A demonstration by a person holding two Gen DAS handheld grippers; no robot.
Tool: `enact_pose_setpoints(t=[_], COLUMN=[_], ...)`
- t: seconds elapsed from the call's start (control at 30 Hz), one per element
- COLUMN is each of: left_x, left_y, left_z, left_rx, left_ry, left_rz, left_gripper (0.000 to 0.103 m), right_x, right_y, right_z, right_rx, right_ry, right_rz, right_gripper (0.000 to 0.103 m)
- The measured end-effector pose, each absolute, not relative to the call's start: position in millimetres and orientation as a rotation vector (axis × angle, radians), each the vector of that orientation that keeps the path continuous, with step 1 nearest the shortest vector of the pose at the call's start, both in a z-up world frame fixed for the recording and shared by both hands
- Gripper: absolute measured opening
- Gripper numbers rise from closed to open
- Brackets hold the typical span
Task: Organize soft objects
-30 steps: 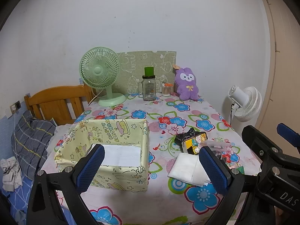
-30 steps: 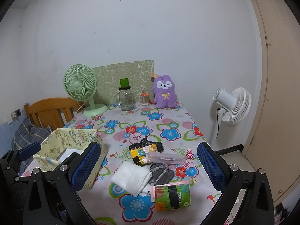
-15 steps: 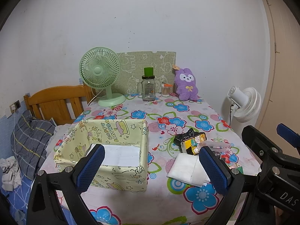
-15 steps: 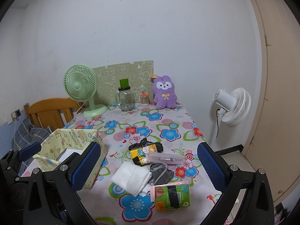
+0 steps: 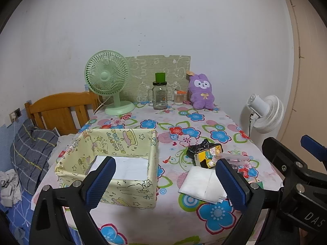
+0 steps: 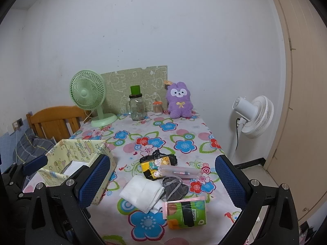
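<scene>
Two hand-held grippers hover over a flower-patterned worktop (image 6: 184,130), both with blue pads spread wide and holding nothing: the left gripper (image 5: 165,180) and the right gripper (image 6: 163,177). A yellow fabric box (image 5: 114,155) sits at the near left, a flat white sheet inside it. To its right lie a folded white cloth (image 6: 143,192), a grey fabric piece (image 6: 174,187), perhaps a pouch, a green packet (image 6: 186,212) and a yellow pouch (image 6: 156,166). A purple plush rabbit (image 6: 179,100) stands upright against the far wall.
</scene>
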State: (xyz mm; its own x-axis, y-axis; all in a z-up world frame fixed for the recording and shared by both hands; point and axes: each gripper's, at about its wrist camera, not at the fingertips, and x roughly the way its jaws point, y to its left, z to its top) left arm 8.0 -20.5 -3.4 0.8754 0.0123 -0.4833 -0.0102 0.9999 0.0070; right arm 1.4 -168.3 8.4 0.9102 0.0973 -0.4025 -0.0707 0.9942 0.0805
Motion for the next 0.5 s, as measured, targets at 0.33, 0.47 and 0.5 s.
enact_pose_setpoints(t=[0.33,0.47,0.5], left_x=[8,9,10], left_y=[-34,-42,-44], left_z=[-18,-25,-27], left_rx=[-0.006,0.003,0.005], left_ry=[0.518,0.527,0.53], left_rz=[-0.018,-0.027,-0.03], left_gripper=[0.099,0.099,0.099], right_x=[3,4,4], right_y=[-180,-185,-186], right_z=[-5,-13,-15], right_rx=[0.069,0.068,0.068], right_ry=[0.44,0.448,0.45], right_rz=[0.087,0.087,0.086], right_gripper=[0.103,0.101,0.101])
